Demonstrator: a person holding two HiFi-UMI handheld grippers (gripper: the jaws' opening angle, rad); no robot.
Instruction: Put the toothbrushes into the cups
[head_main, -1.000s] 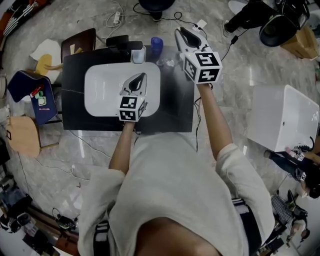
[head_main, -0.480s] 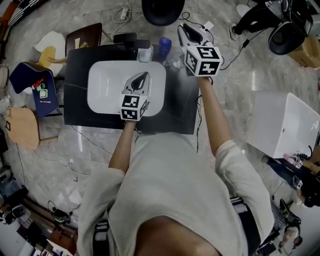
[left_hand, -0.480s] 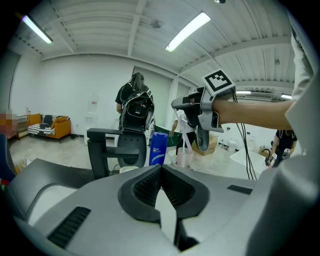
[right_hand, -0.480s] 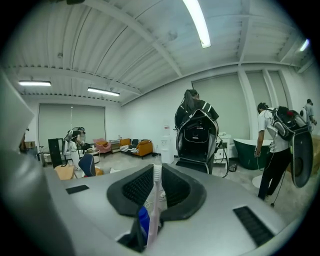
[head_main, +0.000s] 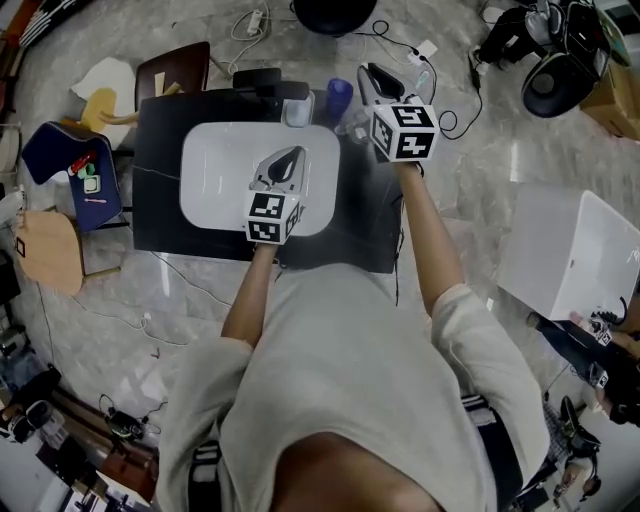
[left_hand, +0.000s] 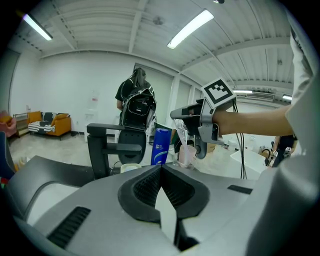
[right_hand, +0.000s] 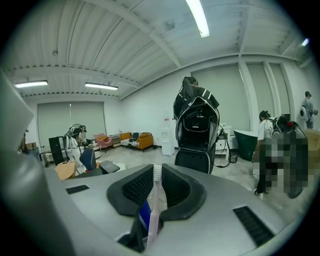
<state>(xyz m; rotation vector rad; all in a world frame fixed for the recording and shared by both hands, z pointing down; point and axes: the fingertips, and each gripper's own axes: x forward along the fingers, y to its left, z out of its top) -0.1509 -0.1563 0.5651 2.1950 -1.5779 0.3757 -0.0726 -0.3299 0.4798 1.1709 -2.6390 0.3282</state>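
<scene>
My right gripper (head_main: 372, 75) is shut on a pale pink toothbrush (right_hand: 156, 195), held upright between its pads. From the left gripper view, that right gripper (left_hand: 175, 115) hangs over a translucent pink cup (left_hand: 186, 156), and the toothbrush (left_hand: 182, 136) points down at the cup's mouth. I cannot tell whether its end is inside. A second, cream cup (left_hand: 131, 168) stands left of a blue bottle (left_hand: 161, 146). My left gripper (head_main: 288, 160) hovers over the white basin (head_main: 215, 175), shut and empty.
The basin lies in a black table (head_main: 150, 200), with the cups and bottle at its far edge. A black stand (left_hand: 107, 145) rises behind the cream cup. Cables trail on the floor beyond. A white box (head_main: 570, 250) stands on the floor to the right.
My right gripper has come down toward the cups with the toothbrush still in it. The left gripper has stayed over the basin.
</scene>
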